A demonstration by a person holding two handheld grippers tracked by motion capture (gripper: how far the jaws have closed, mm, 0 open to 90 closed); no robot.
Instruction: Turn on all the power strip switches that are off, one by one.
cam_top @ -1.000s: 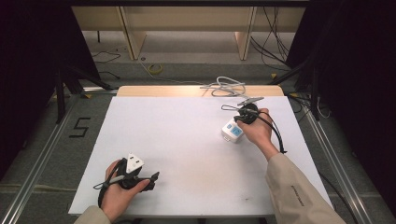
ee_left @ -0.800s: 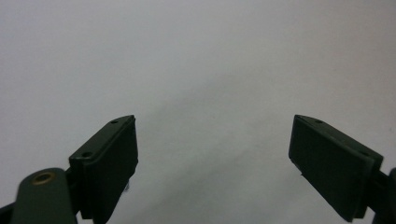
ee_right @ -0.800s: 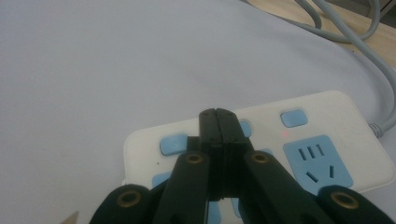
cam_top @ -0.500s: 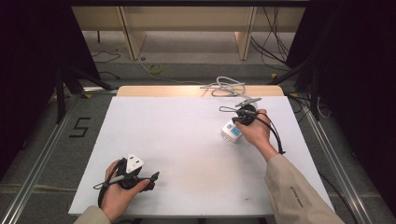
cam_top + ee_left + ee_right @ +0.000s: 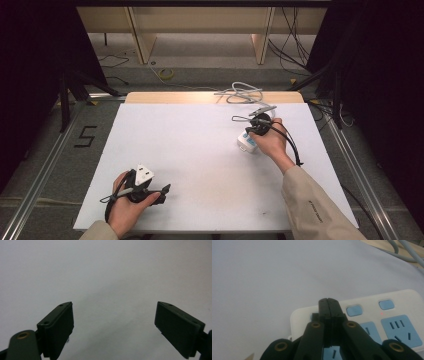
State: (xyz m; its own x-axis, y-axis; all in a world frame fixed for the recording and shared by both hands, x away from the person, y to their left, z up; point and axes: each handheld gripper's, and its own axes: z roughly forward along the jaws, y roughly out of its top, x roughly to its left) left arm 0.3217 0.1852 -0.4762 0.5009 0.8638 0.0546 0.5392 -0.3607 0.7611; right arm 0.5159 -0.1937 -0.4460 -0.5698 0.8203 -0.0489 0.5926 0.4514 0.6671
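Our right gripper (image 5: 329, 305), jaws pressed together, tips seemingly on a blue button of the white power strip (image 5: 372, 315) at two o'clock on the table (image 5: 200, 145), while our left gripper (image 5: 113, 322) gapes wide at seven o'clock.

Both grippers are black, with flat rectangular pads (image 5: 58, 328) fixed by small screws (brass rivets at the linkages); the right sleeve (image 5: 315, 205) is beige.
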